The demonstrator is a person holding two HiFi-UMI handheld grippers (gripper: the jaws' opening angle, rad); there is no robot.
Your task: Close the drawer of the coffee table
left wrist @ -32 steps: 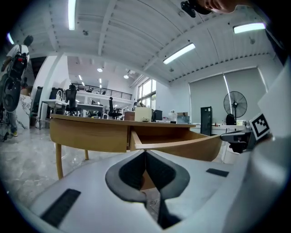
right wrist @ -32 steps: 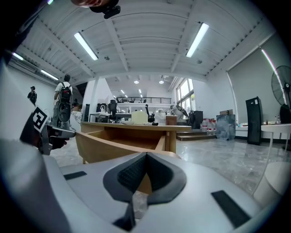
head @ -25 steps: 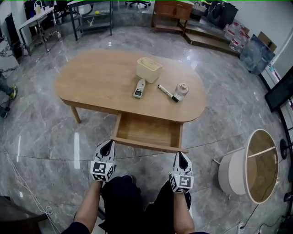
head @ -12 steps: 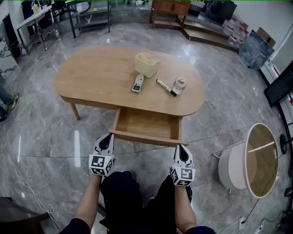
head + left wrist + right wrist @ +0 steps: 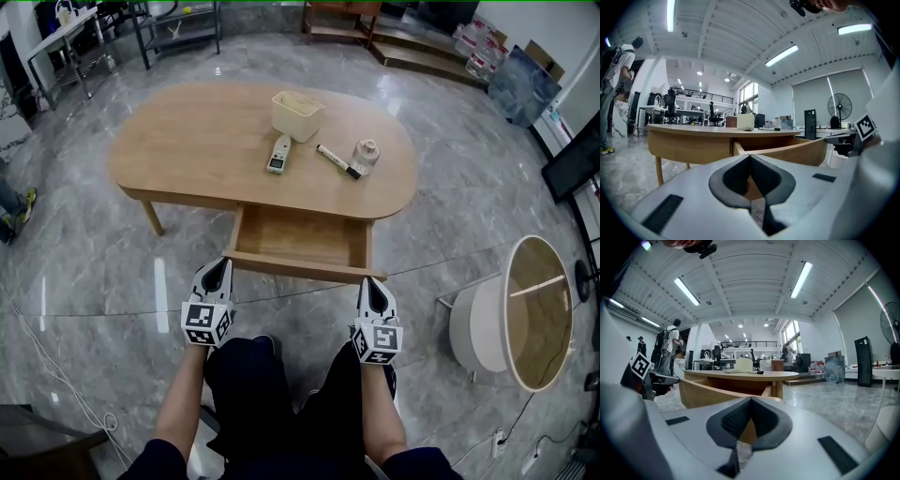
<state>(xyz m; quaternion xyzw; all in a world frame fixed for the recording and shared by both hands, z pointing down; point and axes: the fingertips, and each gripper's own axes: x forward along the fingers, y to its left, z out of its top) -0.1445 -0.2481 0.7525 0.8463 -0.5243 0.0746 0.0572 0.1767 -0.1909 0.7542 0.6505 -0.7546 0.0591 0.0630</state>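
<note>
The coffee table (image 5: pixel 187 150) and its drawer (image 5: pixel 300 246) are pale honey-coloured wood. The box (image 5: pixel 297 114) is cream and the marker (image 5: pixel 335 161) white (black at one end). The floor (image 5: pixel 84 262) is grey marble, veined white. The left gripper (image 5: pixel 218 267) and right gripper (image 5: pixel 372 284) are white, with black-and-white square-patterned cubes.

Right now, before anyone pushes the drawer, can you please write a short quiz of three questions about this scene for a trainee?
1. True or false: the drawer of the coffee table is fully shut.
2. How many loose things lie on the tabletop? A) two B) four C) seven
3. Fill in: the jaws of the left gripper and of the right gripper are both ____.

Key:
1. False: it stands pulled out.
2. B: a cream box, a grey handset, a marker and a small white jar.
3. Shut, with nothing between them.
</note>
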